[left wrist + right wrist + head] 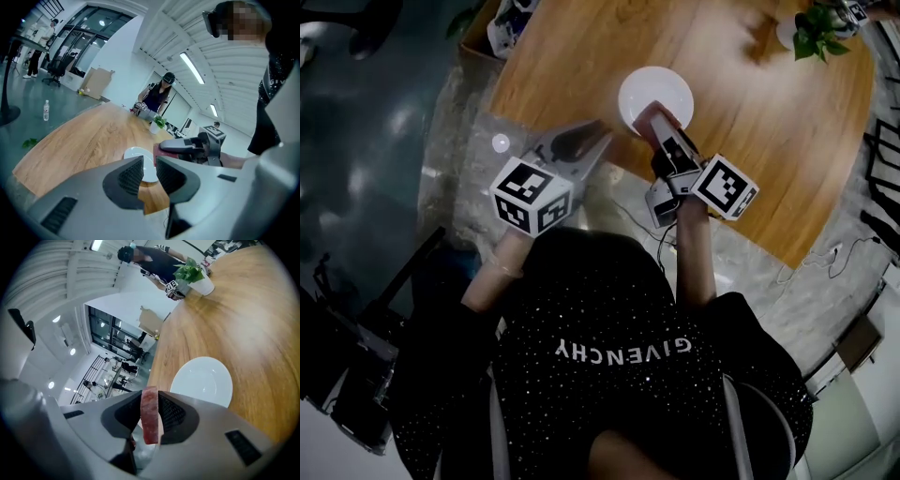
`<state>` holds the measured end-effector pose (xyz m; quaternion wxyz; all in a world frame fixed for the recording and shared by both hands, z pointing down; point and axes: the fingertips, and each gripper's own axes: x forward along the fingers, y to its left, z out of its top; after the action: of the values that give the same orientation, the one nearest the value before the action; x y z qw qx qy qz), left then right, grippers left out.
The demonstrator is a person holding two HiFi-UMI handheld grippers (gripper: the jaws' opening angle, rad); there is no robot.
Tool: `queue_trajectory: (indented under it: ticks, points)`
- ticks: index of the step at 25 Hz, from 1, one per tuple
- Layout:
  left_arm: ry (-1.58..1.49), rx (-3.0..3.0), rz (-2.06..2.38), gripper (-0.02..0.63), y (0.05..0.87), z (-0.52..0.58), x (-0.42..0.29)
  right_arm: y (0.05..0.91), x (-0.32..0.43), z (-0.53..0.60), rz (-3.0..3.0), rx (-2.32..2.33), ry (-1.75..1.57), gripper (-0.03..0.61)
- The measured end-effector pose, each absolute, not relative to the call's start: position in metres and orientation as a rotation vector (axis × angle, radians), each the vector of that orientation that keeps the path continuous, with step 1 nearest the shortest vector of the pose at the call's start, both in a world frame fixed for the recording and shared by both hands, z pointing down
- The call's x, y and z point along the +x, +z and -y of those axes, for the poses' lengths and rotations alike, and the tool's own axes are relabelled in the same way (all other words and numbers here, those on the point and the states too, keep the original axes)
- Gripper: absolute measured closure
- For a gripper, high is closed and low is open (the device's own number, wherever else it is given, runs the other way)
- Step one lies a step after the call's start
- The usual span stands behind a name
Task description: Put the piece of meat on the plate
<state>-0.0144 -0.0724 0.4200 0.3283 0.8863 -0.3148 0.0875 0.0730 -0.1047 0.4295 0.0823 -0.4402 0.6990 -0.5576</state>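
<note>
The piece of meat is a flat, pinkish-red slab with a grainy, marbled face and a rounded end. It stands on edge, its long axis running along the jaws of the right claw, with the rounded end out toward the smooth, round white plate on the pale wood-grain surface. That claw is clenched on the slab, its dark ribbed pads pressed to both flat faces (the meat hangs in the air by the plate's near rim, not on it), while the left claw stands slightly parted and holds nothing, off to the plate's left.
</note>
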Motion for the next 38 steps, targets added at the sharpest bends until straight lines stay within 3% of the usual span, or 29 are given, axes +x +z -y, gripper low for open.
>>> queue_trajectory:
  ticks: [8, 19, 38]
  points:
    - [0.151, 2.343, 0.740, 0.528, 0.432, 0.095, -0.017, 0.455, 0.084, 0.121, -2.129, -1.407, -1.752, 0.479]
    - [0.022, 2.267, 0.761, 0.528, 0.435, 0.103, -0.019, 0.499, 0.074, 0.156, -2.039, -1.357, -2.137, 0.479]
    - [-0.019, 2.245, 0.758, 0.528, 0.429, 0.109, -0.023, 0.521, 0.070, 0.158, -1.876, -1.453, -2.337, 0.477]
